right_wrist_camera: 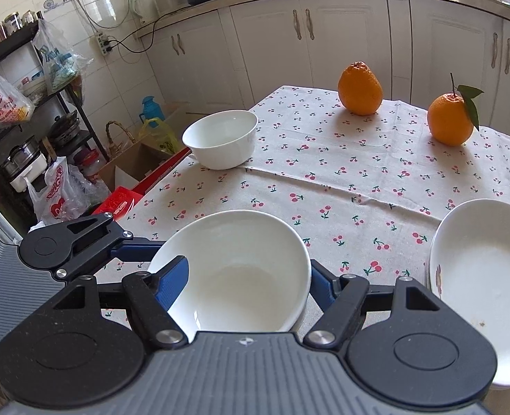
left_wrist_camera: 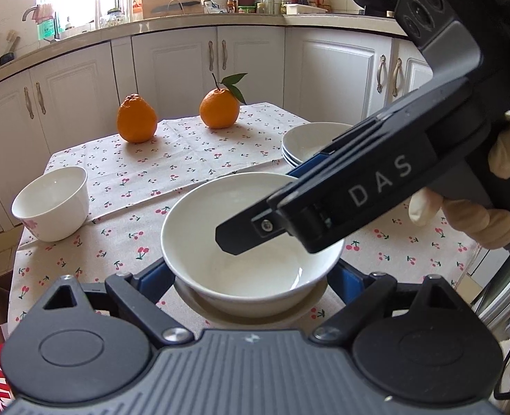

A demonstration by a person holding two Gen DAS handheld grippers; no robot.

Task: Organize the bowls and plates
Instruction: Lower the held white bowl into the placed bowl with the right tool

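A wide white bowl (left_wrist_camera: pixel 199 228) (right_wrist_camera: pixel 241 297) rests in a beige-rimmed lower dish (left_wrist_camera: pixel 255 313) near the table's front edge. My right gripper (left_wrist_camera: pixel 255 204) (right_wrist_camera: pixel 248 266) comes in from the right and is shut on this bowl, one finger (left_wrist_camera: pixel 234 238) inside it and the blue one outside its wall. My left gripper (left_wrist_camera: pixel 255 273) stands wide, a blue finger (left_wrist_camera: pixel 151 278) on each side of the lower dish. The bowl hides whether those pads touch. A smaller deep bowl (left_wrist_camera: pixel 51 204) (right_wrist_camera: pixel 220 138) stands at the left. Stacked shallow plates (left_wrist_camera: pixel 310 141) (right_wrist_camera: pixel 483 276) sit at the right.
Two oranges (left_wrist_camera: pixel 136 119) (left_wrist_camera: pixel 219 109) stand at the far side of the cherry-print tablecloth (left_wrist_camera: pixel 185 159). A gloved hand (left_wrist_camera: pixel 476 221) holds the right gripper. Boxes and bags (right_wrist_camera: pixel 123 162) crowd the floor beyond the table's left edge. White cabinets (left_wrist_camera: pixel 248 62) lie behind.
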